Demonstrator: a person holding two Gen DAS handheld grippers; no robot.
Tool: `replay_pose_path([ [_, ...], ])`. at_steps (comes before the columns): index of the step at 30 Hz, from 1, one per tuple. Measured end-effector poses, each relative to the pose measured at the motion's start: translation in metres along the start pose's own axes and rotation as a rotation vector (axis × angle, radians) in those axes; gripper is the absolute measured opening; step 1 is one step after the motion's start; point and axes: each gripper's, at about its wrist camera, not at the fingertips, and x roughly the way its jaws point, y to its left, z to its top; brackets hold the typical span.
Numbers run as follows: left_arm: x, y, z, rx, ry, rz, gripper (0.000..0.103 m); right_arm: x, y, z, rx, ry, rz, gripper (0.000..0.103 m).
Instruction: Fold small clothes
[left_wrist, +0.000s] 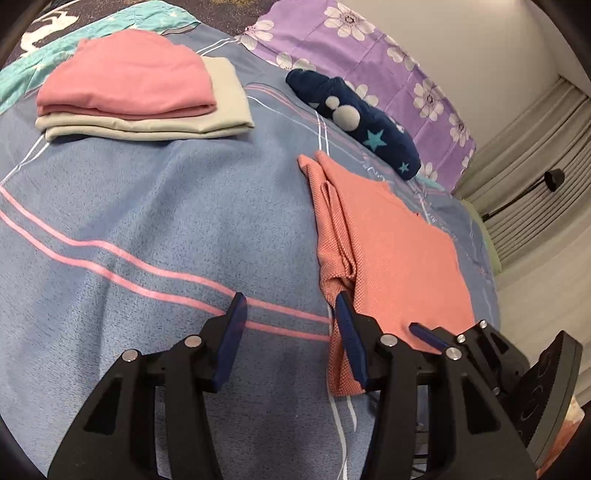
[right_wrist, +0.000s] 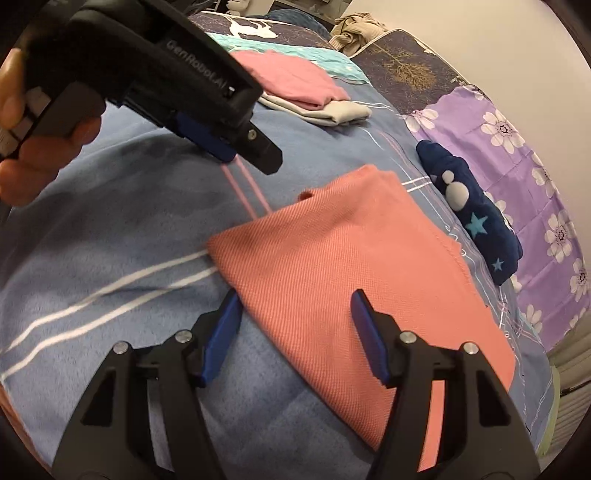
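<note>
The salmon cloth (left_wrist: 391, 251) lies flat on the bed (left_wrist: 147, 221), partly folded, toward the bed's right side in the left wrist view, with a bunched, doubled strip along its left edge.

Far left, near the bed's head, a pink fold (left_wrist: 125, 74) sits on a grey fold (left_wrist: 147, 122), both done and well apart from the work. Next comes bare blue cover with pink stripes. The left claw (left_wrist: 291, 325) hangs there with jaws wide and nothing between them; its right finger (left_wrist: 347, 332) is at the cloth's near left corner, seemingly touching the bunched strip. Further right the cloth spreads out. The right claw (right_wrist: 295, 325) is over it, jaws also wide and empty, one finger off the cloth's left edge and the other above its weave. Beyond, near the bed's right edge, lies a navy piece (left_wrist: 354, 118) with stars, unfolded, just beside a purple flowered cover (left_wrist: 369, 48).

The risks, as I judge them:
- The bunched strip may be pinched in only one layer, so the fold drags crooked or opens.
- The soft cover could be caught along with the cloth and lifted.
- The two claws are close at the near corner and could knock each other.
- An uneven lift would leave the edges out of line with the finished stack's neat shape.
</note>
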Motion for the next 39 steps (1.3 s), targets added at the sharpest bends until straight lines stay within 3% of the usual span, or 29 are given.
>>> replay_pose_path([
  [6,0.000,0.003,0.002,-0.006,-0.013,-0.023,0.050,0.010,-0.003,0.005,0.018,0.001,0.003,0.062],
  [14,0.006,0.012,0.005,-0.043,-0.013,-0.066,0.050,0.017,-0.003,0.009,0.036,-0.005,-0.023,0.073],
  [17,0.012,0.011,0.013,-0.044,-0.007,-0.101,0.055,0.024,0.001,0.016,0.010,-0.023,-0.053,0.074],
  [19,0.023,0.009,0.025,-0.029,0.014,-0.133,0.055,0.028,0.007,0.020,-0.030,-0.050,-0.083,0.071],
  [22,0.037,0.006,0.041,-0.030,0.039,-0.148,0.055,0.021,0.012,0.023,-0.038,-0.049,-0.049,0.046],
  [24,0.042,0.003,0.048,-0.029,0.050,-0.176,0.055,0.016,0.016,0.017,-0.061,-0.056,-0.057,0.045],
  [31,0.066,-0.019,0.054,0.017,0.109,-0.241,0.059,0.002,0.018,-0.006,-0.112,-0.082,-0.093,0.051],
  [39,0.100,-0.027,0.075,0.010,0.144,-0.219,0.060,0.027,0.006,0.018,-0.009,-0.048,-0.098,0.062],
])
